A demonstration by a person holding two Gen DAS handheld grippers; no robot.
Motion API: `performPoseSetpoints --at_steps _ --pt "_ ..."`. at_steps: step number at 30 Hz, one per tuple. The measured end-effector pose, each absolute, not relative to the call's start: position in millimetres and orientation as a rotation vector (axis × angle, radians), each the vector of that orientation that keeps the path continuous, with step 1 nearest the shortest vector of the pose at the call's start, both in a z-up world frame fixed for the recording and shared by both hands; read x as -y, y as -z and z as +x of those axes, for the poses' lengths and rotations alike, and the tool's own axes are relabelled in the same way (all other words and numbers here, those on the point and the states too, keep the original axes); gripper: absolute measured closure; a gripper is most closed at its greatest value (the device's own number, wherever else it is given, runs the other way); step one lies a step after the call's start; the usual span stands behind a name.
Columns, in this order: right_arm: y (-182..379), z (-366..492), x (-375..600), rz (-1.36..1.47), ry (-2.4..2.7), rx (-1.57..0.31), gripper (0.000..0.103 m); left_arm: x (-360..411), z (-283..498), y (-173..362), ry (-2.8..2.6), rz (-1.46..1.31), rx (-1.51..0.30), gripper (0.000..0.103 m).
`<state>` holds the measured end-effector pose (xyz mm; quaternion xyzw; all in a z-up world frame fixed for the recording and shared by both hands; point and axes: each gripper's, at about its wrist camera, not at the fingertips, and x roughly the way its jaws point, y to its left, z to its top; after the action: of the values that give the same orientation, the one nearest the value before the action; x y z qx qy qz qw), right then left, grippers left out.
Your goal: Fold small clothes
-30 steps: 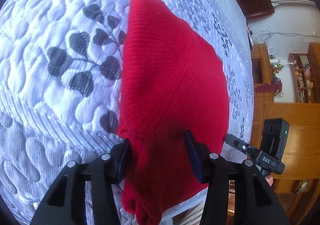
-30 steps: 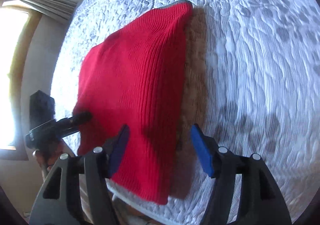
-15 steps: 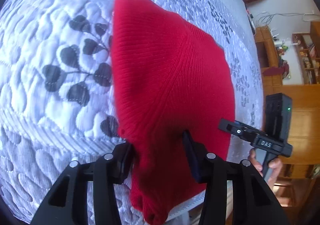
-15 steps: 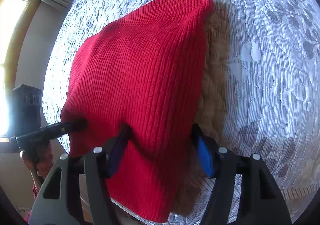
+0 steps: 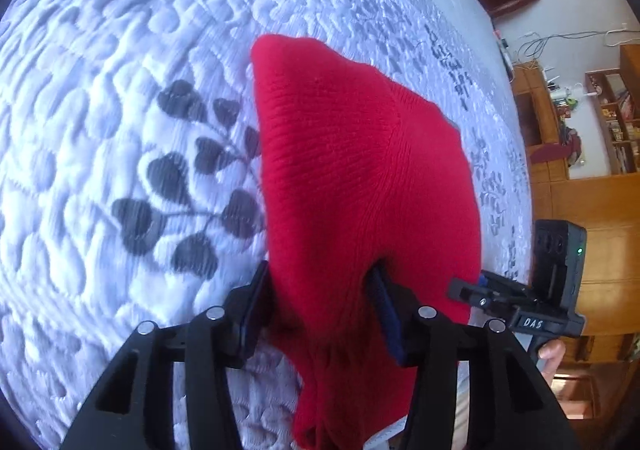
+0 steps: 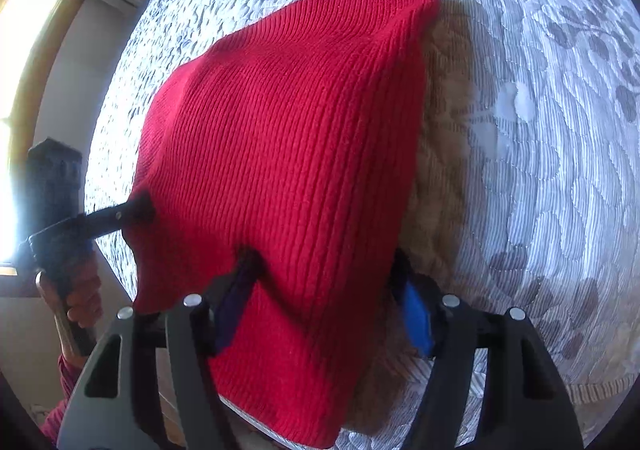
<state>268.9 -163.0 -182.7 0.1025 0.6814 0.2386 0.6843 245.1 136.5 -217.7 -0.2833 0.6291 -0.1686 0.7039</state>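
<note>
A red knitted garment (image 5: 360, 178) lies on the white quilted bed (image 5: 120, 90), its near edge lifted. My left gripper (image 5: 320, 310) is shut on the near left part of it, cloth bunched between the fingers. My right gripper (image 6: 324, 302) is shut on the near right part of the red garment (image 6: 288, 154), which drapes over both fingers. The right gripper shows in the left wrist view (image 5: 472, 290) at the garment's right edge. The left gripper shows in the right wrist view (image 6: 132, 210) at the garment's left edge.
The quilt has grey leaf prints (image 5: 180, 194). Wooden furniture and shelves (image 5: 600, 130) stand beyond the bed on the right. A bright window with curtain (image 6: 32, 50) is on the left in the right wrist view.
Both grippers have closed further on the garment's near edge and lifted it; the cloth now hangs over the fingers and looks larger in both views.
</note>
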Motion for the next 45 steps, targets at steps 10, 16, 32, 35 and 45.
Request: performPoseSetpoints --at_steps 10,16,32,35,45 --pt "181.9 271.9 164.1 0.244 -0.561 -1.52 0.035 -149.6 235.9 214.1 0.355 -0.644 -1.36 0.049" --pt "183.4 275.1 157.8 0.231 -0.556 -1.52 0.033 -135.0 253.4 221.8 0.398 -0.632 -1.361 0.048" --pt "169.8 272.3 170.6 0.269 -0.547 -1.488 0.065 -121.7 254.3 212.3 0.411 -0.672 -1.304 0.071" --pt "160.1 269.9 175.2 0.257 -0.549 -1.476 0.067 -114.1 252.4 201.5 0.423 -0.654 -1.299 0.071" --pt "99.9 260.5 237.3 0.195 -0.487 -1.405 0.068 -35.0 253.0 161.4 0.527 -0.596 -1.271 0.072"
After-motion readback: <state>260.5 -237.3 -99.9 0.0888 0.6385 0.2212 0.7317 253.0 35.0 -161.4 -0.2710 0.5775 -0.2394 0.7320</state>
